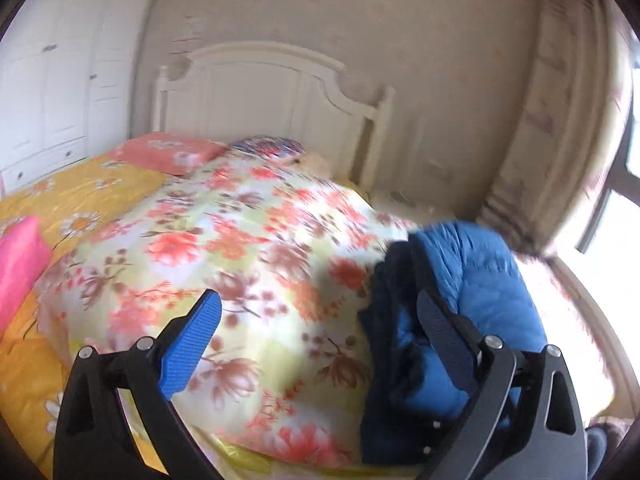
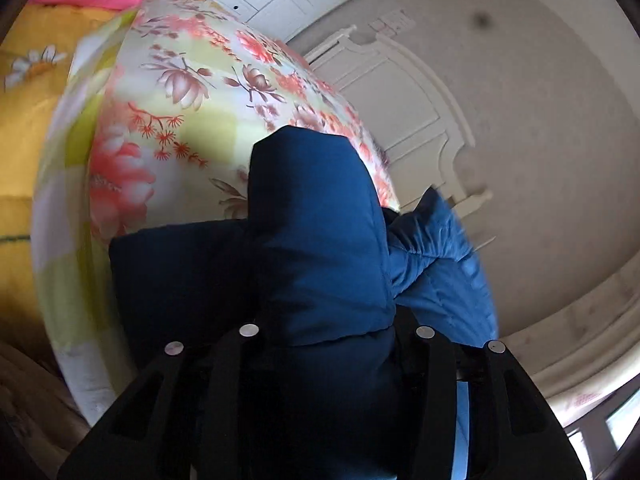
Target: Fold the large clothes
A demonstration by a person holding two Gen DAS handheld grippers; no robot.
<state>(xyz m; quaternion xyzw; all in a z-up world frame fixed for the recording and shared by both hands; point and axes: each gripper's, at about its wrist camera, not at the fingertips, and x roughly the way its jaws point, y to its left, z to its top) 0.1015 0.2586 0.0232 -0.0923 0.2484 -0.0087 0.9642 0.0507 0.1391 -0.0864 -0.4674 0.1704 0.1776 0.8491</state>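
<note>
A blue padded jacket [image 1: 476,280] hangs bunched at the right of the left wrist view, over the edge of the floral quilt [image 1: 224,248]. My left gripper [image 1: 320,320] is open and empty, with its right finger [image 1: 444,332] against the jacket's dark lining. In the right wrist view the jacket [image 2: 320,232] drapes over my right gripper [image 2: 332,340] and hides its fingertips; the jaws stand close together with the fabric between them.
The bed has a yellow daisy sheet [image 1: 80,196], a pink folded cloth [image 1: 20,256], pillows [image 1: 168,152] and a white headboard [image 1: 264,92]. A white wardrobe [image 1: 60,92] stands at the left. A window [image 1: 616,216] is at the right.
</note>
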